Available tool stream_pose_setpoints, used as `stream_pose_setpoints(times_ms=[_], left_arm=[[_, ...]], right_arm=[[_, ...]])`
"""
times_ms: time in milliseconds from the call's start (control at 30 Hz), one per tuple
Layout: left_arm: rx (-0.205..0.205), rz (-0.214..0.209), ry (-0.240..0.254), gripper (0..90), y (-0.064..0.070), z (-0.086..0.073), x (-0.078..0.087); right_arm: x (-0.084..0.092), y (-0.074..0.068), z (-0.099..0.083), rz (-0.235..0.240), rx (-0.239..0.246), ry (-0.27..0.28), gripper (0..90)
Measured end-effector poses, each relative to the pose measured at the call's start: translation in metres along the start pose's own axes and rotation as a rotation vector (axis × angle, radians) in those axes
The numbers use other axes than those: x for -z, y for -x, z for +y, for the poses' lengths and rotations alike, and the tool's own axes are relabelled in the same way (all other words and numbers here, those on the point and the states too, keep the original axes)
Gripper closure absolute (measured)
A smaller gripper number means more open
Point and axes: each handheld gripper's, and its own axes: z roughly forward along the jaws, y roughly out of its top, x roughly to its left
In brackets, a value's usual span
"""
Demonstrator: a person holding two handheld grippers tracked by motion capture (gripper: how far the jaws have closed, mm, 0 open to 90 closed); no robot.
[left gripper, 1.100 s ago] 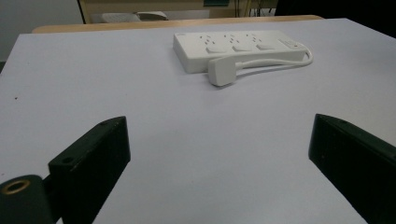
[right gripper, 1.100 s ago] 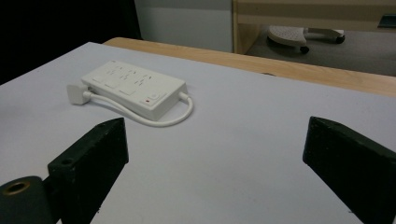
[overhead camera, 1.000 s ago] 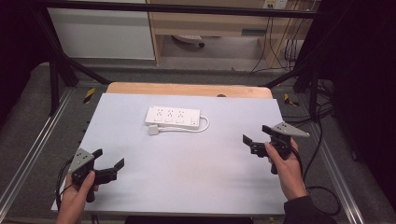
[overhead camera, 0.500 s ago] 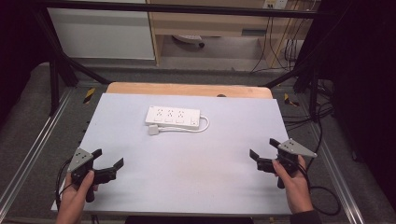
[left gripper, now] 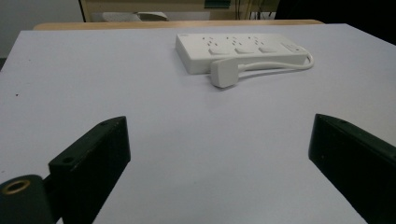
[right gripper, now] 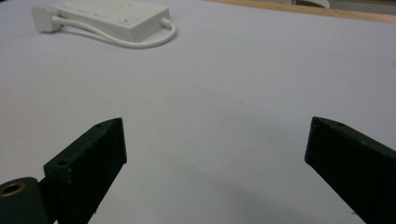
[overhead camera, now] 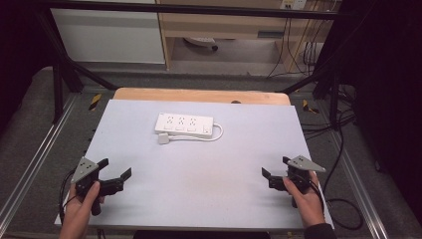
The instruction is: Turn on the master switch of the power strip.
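A white power strip [overhead camera: 184, 125] lies flat on the far middle of the desk [overhead camera: 199, 189], whose top is a pale grey sheet with a strip of bare wood showing along the far edge. The strip's short white cord [overhead camera: 217, 135] loops round from its right end and runs back along the near side, ending in a white plug [overhead camera: 163, 139] that rests on the desk just beside the strip's near left corner.

The person's left hand [overhead camera: 82, 206] holds the left gripper [overhead camera: 115, 175] low over the near left corner of the desk, fingers [left gripper: 91, 158] spread wide with nothing between them. In the left gripper view the power strip sits ahead and a little to the right, well apart from the fingers.

The right hand [overhead camera: 304, 196] holds the right gripper [overhead camera: 274, 173] at the near right edge of the desk, pointing inward toward the middle. Its fingers [right gripper: 88, 158] are also spread wide apart over bare desk, holding nothing. In the right gripper view the power strip lies far off at the upper left, its cord curving toward the camera.

Both grippers are well apart from each other and from the power strip.
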Motion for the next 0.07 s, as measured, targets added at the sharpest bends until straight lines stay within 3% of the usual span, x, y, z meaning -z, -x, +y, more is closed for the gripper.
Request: stream_pose_setpoints(times_ms=[67], left_arm=[[-0.005, -0.003, -0.001, 5.6, 0.0005, 0.0001, -0.0003]], right_arm=[[-0.0056, -0.0009, -0.0011, -0.006, 0.007, -0.028, 5.9]])
